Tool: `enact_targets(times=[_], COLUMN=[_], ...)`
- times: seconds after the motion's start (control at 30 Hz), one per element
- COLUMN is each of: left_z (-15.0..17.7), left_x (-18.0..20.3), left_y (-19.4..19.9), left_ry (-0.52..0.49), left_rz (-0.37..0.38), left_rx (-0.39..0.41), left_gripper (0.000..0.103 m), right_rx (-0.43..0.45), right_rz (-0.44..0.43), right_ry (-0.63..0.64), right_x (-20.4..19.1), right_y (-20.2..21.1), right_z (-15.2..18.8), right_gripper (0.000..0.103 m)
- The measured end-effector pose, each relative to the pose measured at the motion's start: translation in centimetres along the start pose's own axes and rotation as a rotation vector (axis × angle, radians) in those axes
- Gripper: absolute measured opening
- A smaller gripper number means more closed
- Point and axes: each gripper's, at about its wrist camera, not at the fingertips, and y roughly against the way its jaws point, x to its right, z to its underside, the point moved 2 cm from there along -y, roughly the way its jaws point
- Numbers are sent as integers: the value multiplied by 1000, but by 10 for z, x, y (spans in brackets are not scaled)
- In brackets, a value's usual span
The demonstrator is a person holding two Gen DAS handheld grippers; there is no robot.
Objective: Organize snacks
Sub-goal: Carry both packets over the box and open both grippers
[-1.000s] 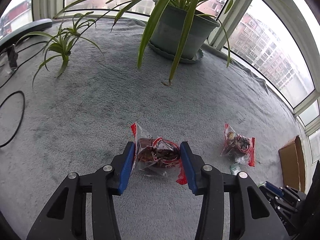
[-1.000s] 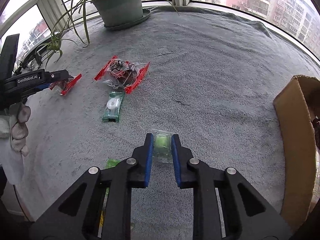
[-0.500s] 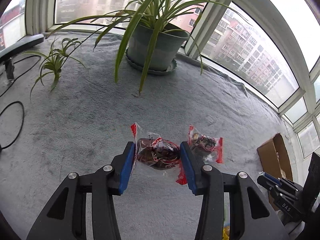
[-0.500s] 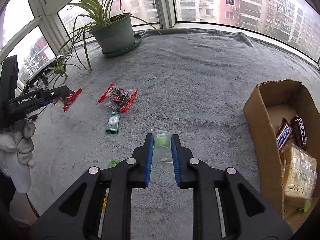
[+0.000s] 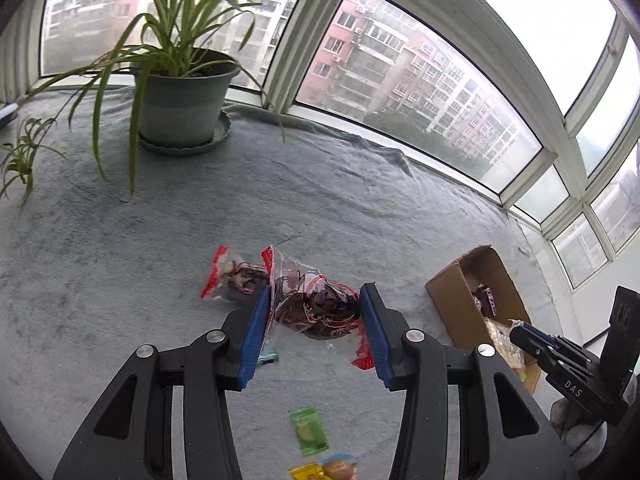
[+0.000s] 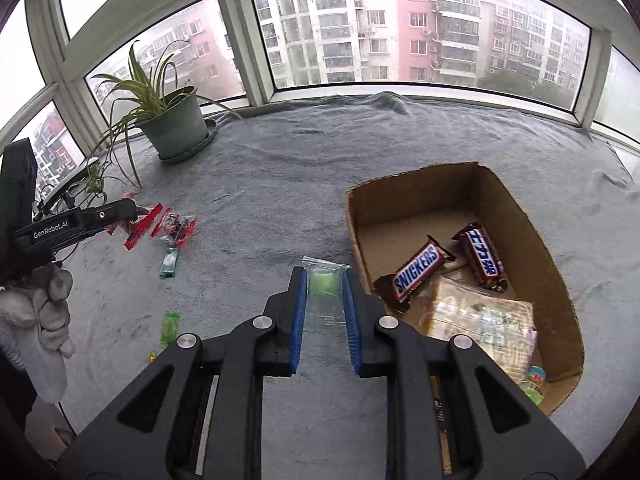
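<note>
My left gripper [image 5: 314, 296] is shut on a clear red-edged snack packet [image 5: 316, 304] and holds it above the grey blanket. My right gripper [image 6: 325, 276] is shut on a small clear packet with a green sweet [image 6: 323, 285], held just left of the open cardboard box [image 6: 520, 216]. The box holds two Snickers bars [image 6: 420, 276] and a pale wrapped pack [image 6: 484, 320]. A second red-edged packet [image 5: 234, 278] lies on the blanket beyond my left gripper. Green packets [image 5: 308, 434] [image 6: 169, 263] lie loose on the blanket.
A large potted spider plant [image 5: 182, 96] stands at the back near the window. A small plant [image 5: 18, 156] sits at the far left. A yellow packet [image 5: 324, 470] lies near the front edge. The box also shows at the right in the left wrist view [image 5: 452, 292].
Both grippers have lifted with their packets and swung right toward the cardboard box. The box interior has come into the right wrist view.
</note>
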Motion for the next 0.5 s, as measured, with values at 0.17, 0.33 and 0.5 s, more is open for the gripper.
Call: enact_targets(times=[0.17,0.33,0.5], left_z=[6,9,10], left_x=[45,89,133], left_y=[-15,-32,-51], left_ry=[-33,-84,-131], left_rz=[51,95,134], left_rx=[-19,-38,-59], left_gripper=[45,45,45], right_rx=[-5,-17,-31], right_rz=[37,56,60], right_ry=[-35,-62,-83], right_x=[38,64,80], right_y=[12,17,19], right_z=[9,21,32], right_gripper=[19,19,19])
